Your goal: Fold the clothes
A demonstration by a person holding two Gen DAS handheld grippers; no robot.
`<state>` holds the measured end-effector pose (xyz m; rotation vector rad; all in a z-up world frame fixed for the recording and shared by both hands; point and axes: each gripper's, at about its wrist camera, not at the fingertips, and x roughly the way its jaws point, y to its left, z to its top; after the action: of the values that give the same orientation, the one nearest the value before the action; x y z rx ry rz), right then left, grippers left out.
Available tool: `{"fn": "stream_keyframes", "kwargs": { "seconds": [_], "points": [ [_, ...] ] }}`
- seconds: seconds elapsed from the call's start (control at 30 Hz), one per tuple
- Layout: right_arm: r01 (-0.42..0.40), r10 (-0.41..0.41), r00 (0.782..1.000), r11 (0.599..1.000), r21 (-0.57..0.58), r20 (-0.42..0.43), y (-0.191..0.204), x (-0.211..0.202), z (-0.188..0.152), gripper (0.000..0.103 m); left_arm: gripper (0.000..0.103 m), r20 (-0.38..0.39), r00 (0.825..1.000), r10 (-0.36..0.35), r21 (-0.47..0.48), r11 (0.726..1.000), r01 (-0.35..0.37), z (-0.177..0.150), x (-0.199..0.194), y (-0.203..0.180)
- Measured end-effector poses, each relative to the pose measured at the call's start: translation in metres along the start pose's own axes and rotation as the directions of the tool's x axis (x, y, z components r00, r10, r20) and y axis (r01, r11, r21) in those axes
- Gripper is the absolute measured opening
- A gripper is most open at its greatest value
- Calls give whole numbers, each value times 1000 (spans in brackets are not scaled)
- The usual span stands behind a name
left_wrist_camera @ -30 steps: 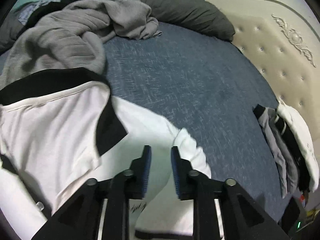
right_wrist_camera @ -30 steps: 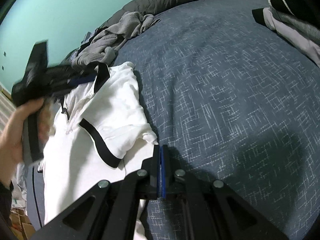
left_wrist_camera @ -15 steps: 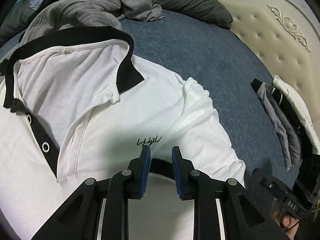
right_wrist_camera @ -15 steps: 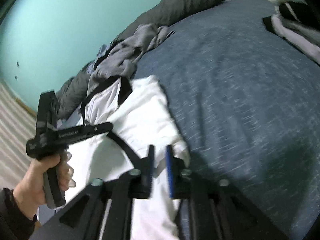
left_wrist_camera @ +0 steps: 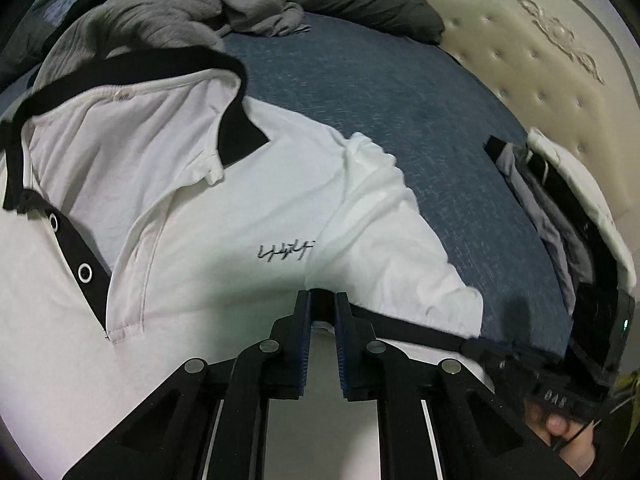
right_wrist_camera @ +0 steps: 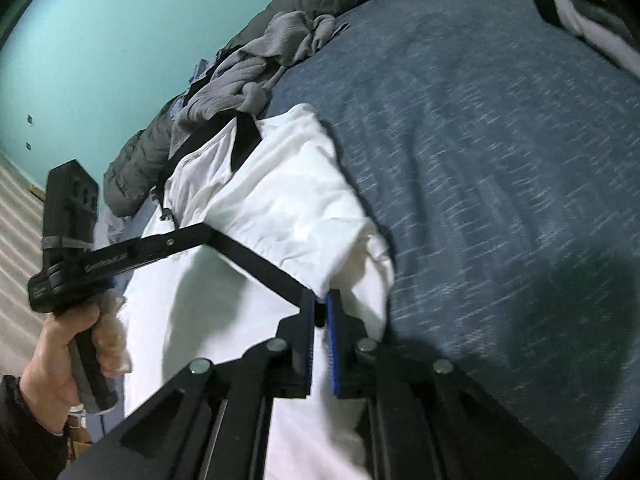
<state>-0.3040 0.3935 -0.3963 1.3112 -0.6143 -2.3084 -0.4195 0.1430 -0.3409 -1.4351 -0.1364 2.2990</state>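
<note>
White polo shirt with black collar and black sleeve band [left_wrist_camera: 224,216] lies face-up on blue woven bedspread [left_wrist_camera: 400,92]. Left gripper [left_wrist_camera: 322,300]: fingers slightly parted, tips at black band of sleeve, grip on it unclear. Right gripper [right_wrist_camera: 321,304]: narrow gap, tips at sleeve edge, pinch unclear. Crumpled grey sweater [left_wrist_camera: 168,16] beyond collar. Stack of folded clothes [left_wrist_camera: 560,216] near cream tufted headboard [left_wrist_camera: 552,60].

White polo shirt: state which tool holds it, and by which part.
The right tool pinches the white polo shirt at the outer end of its black sleeve band. The left tool straddles the band's inner end; its grip cannot be told.
</note>
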Motion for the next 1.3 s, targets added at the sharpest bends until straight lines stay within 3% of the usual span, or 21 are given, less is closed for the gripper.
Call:
{"fn": "stream_keyframes", "kwargs": {
  "seconds": [0.27,0.3,0.37,0.4,0.53,0.6,0.63,0.83,0.93,1.0,1.07,1.23,1.3],
  "points": [
    [35,-37,997,999,-39,-63,0,4,-9,5,15,-22,1000,-2,26,1000,2,-6,2,-6],
    [34,-35,997,999,-31,-64,-2,5,-9,5,18,-20,1000,-4,10,1000,4,-5,3,-2],
    [29,-29,997,999,-15,-66,-5,6,-10,5,40,-5,1000,-18,-38,999,18,-4,3,6],
    [26,-26,998,1000,-11,-65,-6,6,-10,5,42,8,999,-34,-67,997,35,-4,1,11],
    [23,-23,998,1000,0,-64,-9,7,-10,5,41,26,999,-32,-89,995,34,-2,2,14],
    [21,-20,998,1000,5,-66,-9,8,-10,5,19,17,1000,-3,-40,999,4,-2,4,6],
    [19,-18,998,1000,8,-67,-9,8,-10,5,0,21,1000,-4,-21,1000,4,-3,2,3],
    [17,-16,998,1000,13,-68,-9,9,-10,5,0,9,999,-49,77,996,48,-6,-5,-20],
    [12,-11,998,1000,18,-68,-10,10,-10,5,0,15,1000,-12,83,997,11,-2,-3,-22],
    [11,-9,998,1000,20,-69,-10,10,-10,5,7,40,999,34,44,998,-36,3,-3,-14],
    [13,-12,998,1000,17,-69,-9,10,-10,5,32,47,998,52,13,998,-53,7,-1,-7],
    [11,-9,997,1000,20,-71,-10,11,-10,5,32,15,998,55,35,998,-55,7,10,-3],
    [10,-8,997,1000,21,-71,-10,11,-9,5,18,14,999,44,53,998,-44,5,9,-7]
  ]
}}
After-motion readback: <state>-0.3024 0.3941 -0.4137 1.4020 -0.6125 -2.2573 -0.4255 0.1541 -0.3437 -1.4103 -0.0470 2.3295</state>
